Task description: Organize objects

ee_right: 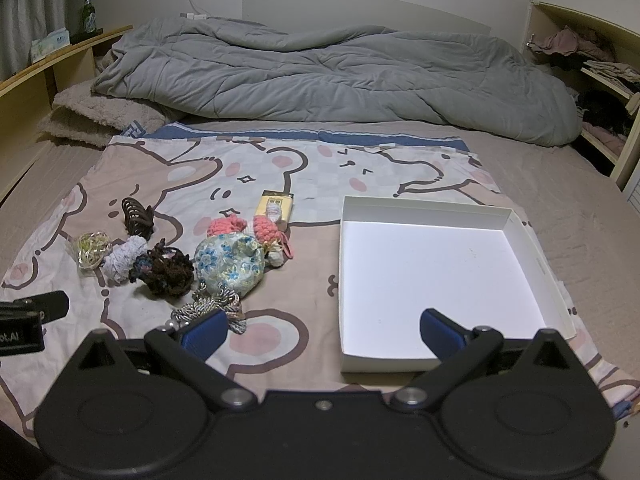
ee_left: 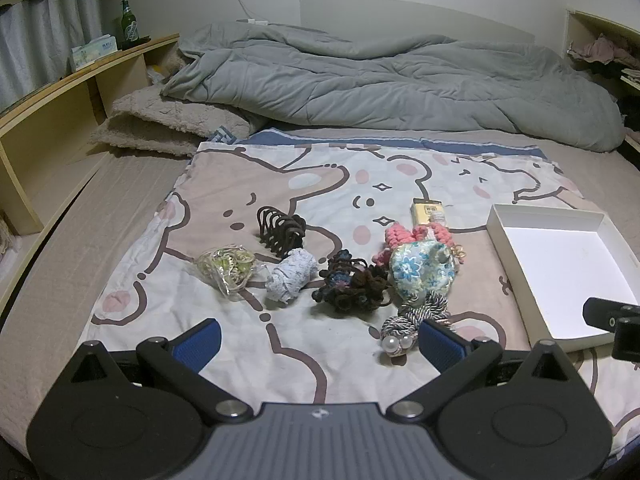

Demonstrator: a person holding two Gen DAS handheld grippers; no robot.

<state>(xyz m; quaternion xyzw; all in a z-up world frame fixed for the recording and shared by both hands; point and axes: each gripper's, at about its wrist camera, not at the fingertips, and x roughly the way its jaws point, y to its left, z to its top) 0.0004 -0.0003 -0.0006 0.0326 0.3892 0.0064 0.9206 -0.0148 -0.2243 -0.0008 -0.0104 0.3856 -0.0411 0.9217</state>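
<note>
Small accessories lie in a cluster on a cartoon-print cloth: a brown claw clip [ee_left: 280, 231], a clear bag of bands [ee_left: 229, 266], a white scrunchie [ee_left: 291, 274], a dark scrunchie [ee_left: 352, 286], a floral pouch [ee_left: 423, 270], pink crochet pieces [ee_left: 404, 238], a yellow packet [ee_left: 429, 212] and a cord with pearls [ee_left: 400, 334]. An empty white box [ee_right: 440, 276] sits to their right. My left gripper [ee_left: 318, 340] hangs open just in front of the cluster, holding nothing. My right gripper [ee_right: 322, 334] is open over the box's near left corner, empty.
A rumpled grey duvet [ee_right: 328, 72] fills the back of the bed. A wooden shelf [ee_left: 80, 92] with a green bottle [ee_left: 129, 24] runs along the left. Another shelf with clothes [ee_right: 592, 56] stands at the right. A fluffy beige blanket [ee_left: 160, 124] lies at the left.
</note>
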